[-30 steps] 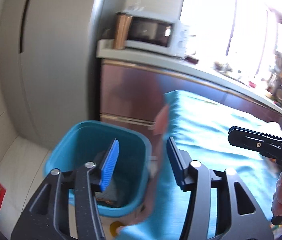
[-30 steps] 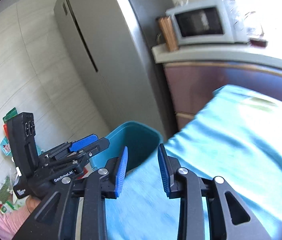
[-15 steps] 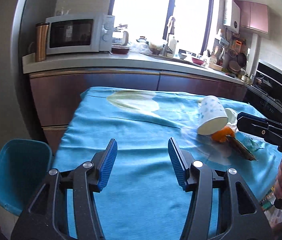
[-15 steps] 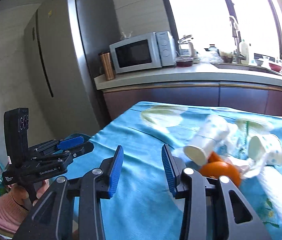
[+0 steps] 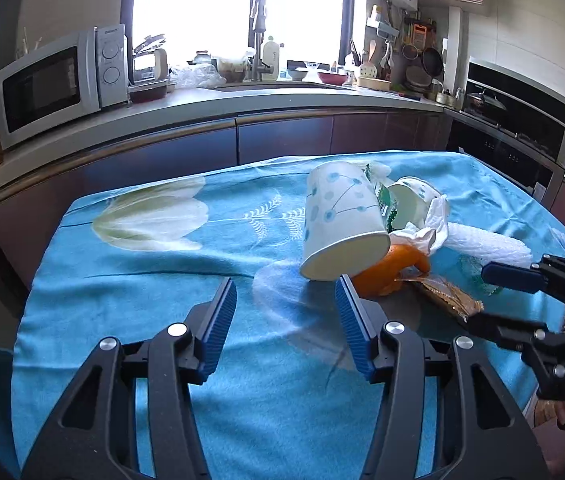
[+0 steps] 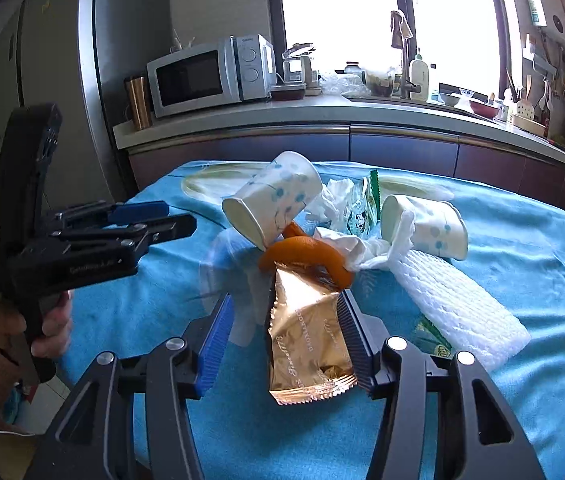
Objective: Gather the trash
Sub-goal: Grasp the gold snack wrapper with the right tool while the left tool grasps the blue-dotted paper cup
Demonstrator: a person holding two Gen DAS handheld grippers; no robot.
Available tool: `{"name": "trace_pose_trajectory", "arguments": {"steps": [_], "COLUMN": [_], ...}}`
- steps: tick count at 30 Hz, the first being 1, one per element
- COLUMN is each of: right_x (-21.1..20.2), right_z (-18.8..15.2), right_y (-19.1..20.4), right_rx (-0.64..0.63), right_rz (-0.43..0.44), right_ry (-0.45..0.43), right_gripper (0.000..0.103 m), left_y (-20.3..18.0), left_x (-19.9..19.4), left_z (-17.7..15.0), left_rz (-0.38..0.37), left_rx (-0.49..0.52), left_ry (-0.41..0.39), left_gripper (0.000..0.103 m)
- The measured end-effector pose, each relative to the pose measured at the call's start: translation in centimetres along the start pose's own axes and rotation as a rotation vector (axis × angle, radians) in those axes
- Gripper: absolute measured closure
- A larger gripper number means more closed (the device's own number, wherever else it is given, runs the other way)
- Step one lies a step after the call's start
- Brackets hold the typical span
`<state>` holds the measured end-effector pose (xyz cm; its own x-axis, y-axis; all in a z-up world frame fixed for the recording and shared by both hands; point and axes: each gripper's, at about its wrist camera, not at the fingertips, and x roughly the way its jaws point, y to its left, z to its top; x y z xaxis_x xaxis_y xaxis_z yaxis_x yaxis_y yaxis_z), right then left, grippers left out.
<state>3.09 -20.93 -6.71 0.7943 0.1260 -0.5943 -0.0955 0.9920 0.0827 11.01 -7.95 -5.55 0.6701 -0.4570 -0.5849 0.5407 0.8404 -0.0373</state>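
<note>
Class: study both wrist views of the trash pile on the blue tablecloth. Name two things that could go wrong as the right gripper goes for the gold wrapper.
1. The gold wrapper lies between the opening fingers of the right gripper but tucks under the orange peel; lifting may drag the peel along.
2. The tipped paper cup leans on that peel and could roll off the tablecloth.

Two fisheye views from the hand-held tongs, both angled down across the desk.

The left wrist view looks along the left tongs [image 5: 285, 320] over the blue cloth-covered desk [image 5: 142, 280], with the litter pile ahead and to its right. The right wrist view sits nearer the pile, the gold foil wrapper [image 6: 306, 332] lying between the right tongs [image 6: 286, 332]. Both share the overturned white paper cup with blue dots [image 5: 338, 220], the orange peel [image 6: 302, 254], the silver microwave [image 6: 206, 74], and each shows the other tongs at its edge.
</note>
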Motion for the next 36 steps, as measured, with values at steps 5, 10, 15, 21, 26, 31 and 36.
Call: {"name": "trace_pose_trajectory", "arguments": {"steps": [5,10,15,21,26,31,36], "right_x": [0.8,1.1,1.0,0.7,0.3,-0.4,-1.1], "right_z": [-0.9,-1.2,-1.3,-1.1,-0.7,-0.2,0.2], "right_y": [-0.3,-0.8,-1.2,-1.8,-1.8,-1.7,-1.7], "right_rx": [0.003,0.007,0.019,0.032,0.03,0.041,0.063], "right_rz": [-0.006,-0.025,-0.024,0.004,0.012,0.049,0.093], "right_ry": [0.03,0.04,0.04,0.039,0.027,0.007,-0.009], "right_gripper": [0.051,0.052,0.067,0.092,0.097,0.099,0.1], "left_y": [-0.6,-0.7,-1.4,-1.6,-1.2,-0.2,1.0], "left_x": [3.1,4.3,4.6,3.9,2.9,1.3,-0.7], "left_z": [0.9,1.3,1.8,1.9,1.7,1.4,1.0], "left_rz": [-0.008,-0.021,-0.036,-0.03,-0.024,-0.01,0.006], "left_rx": [0.004,0.006,0.023,0.03,0.01,-0.018,-0.04], "left_ry": [0.056,0.072,0.071,0.042,0.028,0.013,-0.011], "left_gripper": [0.061,0.067,0.091,0.099,0.099,0.099,0.099]}}
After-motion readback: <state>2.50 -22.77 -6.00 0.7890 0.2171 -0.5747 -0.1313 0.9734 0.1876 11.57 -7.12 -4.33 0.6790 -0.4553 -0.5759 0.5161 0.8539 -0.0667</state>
